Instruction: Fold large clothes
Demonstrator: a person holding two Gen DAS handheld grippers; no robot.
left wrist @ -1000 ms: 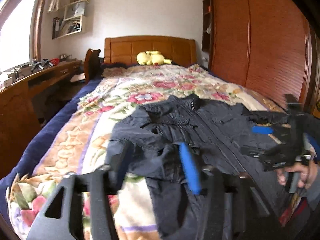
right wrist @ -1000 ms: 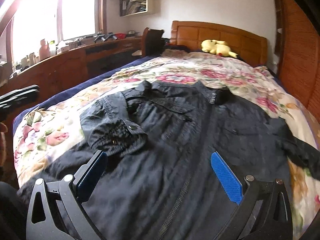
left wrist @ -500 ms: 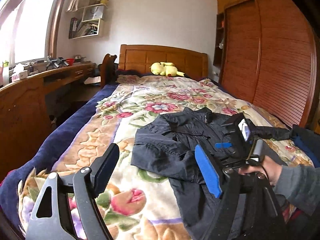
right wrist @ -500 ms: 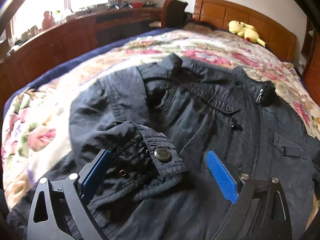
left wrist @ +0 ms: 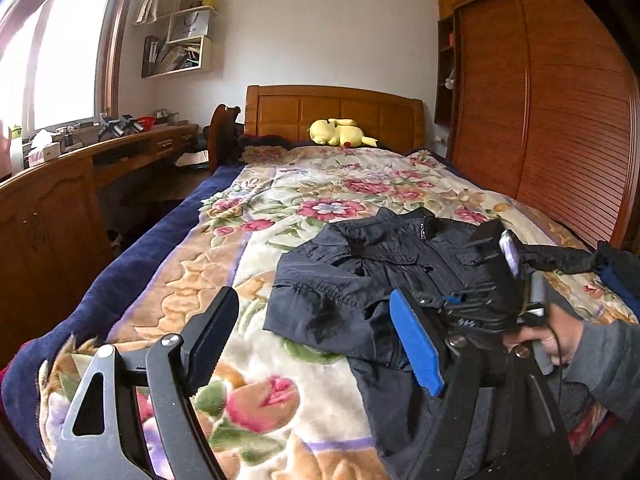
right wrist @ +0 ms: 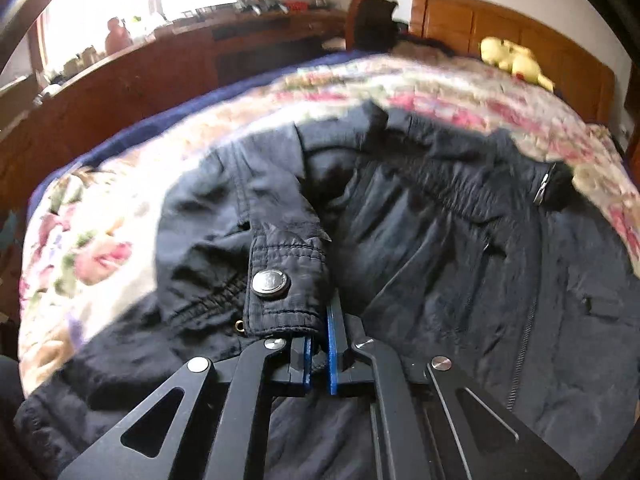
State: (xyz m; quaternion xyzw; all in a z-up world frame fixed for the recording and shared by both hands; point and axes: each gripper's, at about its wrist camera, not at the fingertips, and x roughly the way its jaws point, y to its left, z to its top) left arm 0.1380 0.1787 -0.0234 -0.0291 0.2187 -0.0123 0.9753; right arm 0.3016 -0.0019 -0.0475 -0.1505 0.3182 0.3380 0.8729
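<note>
**Right gripper pinches a jacket cuff while the left waits open**

We see a dark jacket (left wrist: pixel 384 272) lying front-up on a floral blanket (left wrist: pixel 280 200) that covers the bed, its collar toward the wooden headboard (left wrist: pixel 336 112). One sleeve is folded across the chest, so its cuff (right wrist: pixel 288 280) with a metal snap button (right wrist: pixel 271 283) rests on the body of the garment. Our right gripper (right wrist: pixel 319 344) has its blue pads nearly together, clamped on the edge of that cuff. We judge this grip lets the sleeve be repositioned or laid flat for the fold. Our left gripper (left wrist: pixel 316 344) hangs above the blanket just beside the jacket with its jaws wide apart, holding nothing, likely ready to take the hem or side. A yellow plush toy (left wrist: pixel 340 132) sits by the headboard.
</note>
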